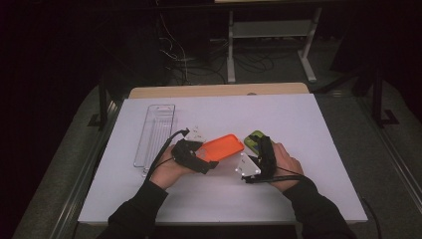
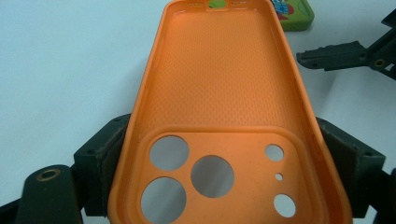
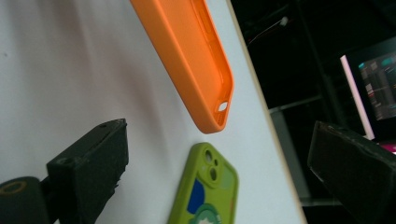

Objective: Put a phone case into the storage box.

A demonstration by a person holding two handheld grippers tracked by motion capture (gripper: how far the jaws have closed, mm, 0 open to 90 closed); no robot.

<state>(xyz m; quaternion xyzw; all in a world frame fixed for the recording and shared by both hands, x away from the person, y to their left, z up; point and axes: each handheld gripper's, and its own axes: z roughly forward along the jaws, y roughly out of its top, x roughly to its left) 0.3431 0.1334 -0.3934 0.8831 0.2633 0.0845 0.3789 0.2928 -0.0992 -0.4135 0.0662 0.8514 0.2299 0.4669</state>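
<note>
The orange phone case is gripped at its camera end by the closed jaws of the left gripper and held above the surface. The right gripper, jaws wide and empty, is poised over the green phone case. Judged next: that case must be straddled and pinched.

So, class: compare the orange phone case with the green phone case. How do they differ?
The plain orange rubbery phone case is gripped by the left gripper above the table, hollow inside showing; the green phone case lies flat on the white table, free. The orange one is unprinted; the green one bears a cartoon print. Both have camera cut-outs.
</note>
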